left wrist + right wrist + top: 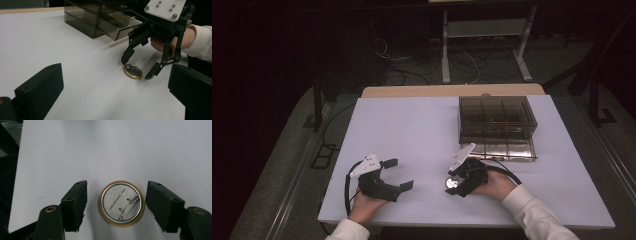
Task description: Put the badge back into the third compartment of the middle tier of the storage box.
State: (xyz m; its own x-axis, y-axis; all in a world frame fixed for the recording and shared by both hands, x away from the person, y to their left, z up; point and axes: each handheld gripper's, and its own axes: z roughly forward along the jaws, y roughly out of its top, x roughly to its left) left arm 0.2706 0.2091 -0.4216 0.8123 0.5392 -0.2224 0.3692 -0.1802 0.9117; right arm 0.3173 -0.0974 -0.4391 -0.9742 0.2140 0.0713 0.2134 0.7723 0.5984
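With the round, gold-rimmed metal pin badge (121,203) lying face down on the white counter (412,130), its silver back and safety-pin clasp turned up, the step in hand looks like a pinch pick-up by the right gripper (116,206). That gripper points straight down over the badge, and its two black fingers (75,205) stand on either side of the disc, each a small gap away from the rim, so nothing is gripped yet. The badge sits near the front middle of the counter, well short of the smoky, translucent plastic drawer organiser (497,120), whose lowest drawer (504,149) is pulled out toward the person. To do this well, the fingers should probably go down until their tips just touch the counter, since the badge is thin and flat and offers only its edge to grip. They should close evenly on opposite points of the rim so the disc does not skid sideways or flip up. A slow squeeze seems wise, because a hard metal edge can slip out from between the pads. It may also help to keep the clasp clear of the pads. The left gripper (398,174) rests on its side at the front left of the counter with its fingers wide apart and nothing between them; I judge it best kept still there, away from the lift.
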